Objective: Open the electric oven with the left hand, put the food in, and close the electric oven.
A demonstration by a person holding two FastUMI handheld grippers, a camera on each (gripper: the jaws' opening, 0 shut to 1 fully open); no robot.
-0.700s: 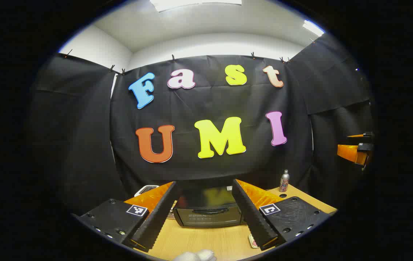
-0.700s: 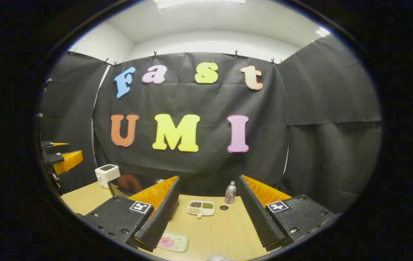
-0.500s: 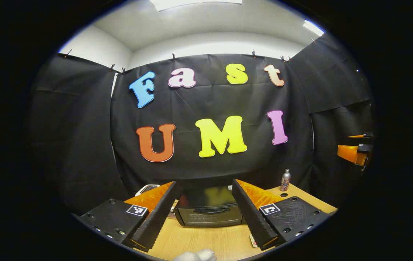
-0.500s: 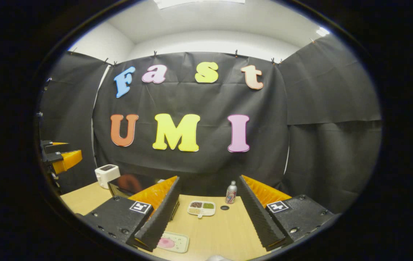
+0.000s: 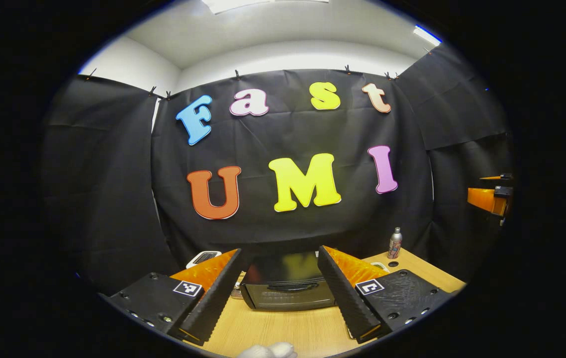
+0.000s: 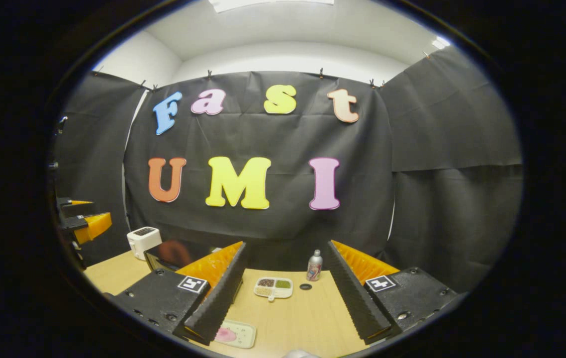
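the left gripper (image 5: 277, 303) hangs wide open and empty, squared on the closed electric oven (image 5: 287, 287) at the far edge of the table (image 5: 283, 330), likely lined up for its handle. right of it, the right gripper (image 6: 283, 298), also spread and empty, waits above the food tray (image 6: 235, 333).

A pale wooden worktop (image 6: 308, 318) carries everything. At its back left stands a white toaster (image 6: 144, 240), and just beside it a dark oven (image 5: 287, 288) with its door shut. Toward the middle lies a small divided dish (image 6: 273, 287) of grains and seeds, with a slim can (image 6: 315, 265) upright near it and a small dark ring (image 6: 305, 286) between them. Nearer the front edge lies a flat tray (image 6: 234, 333) with something pink on it.
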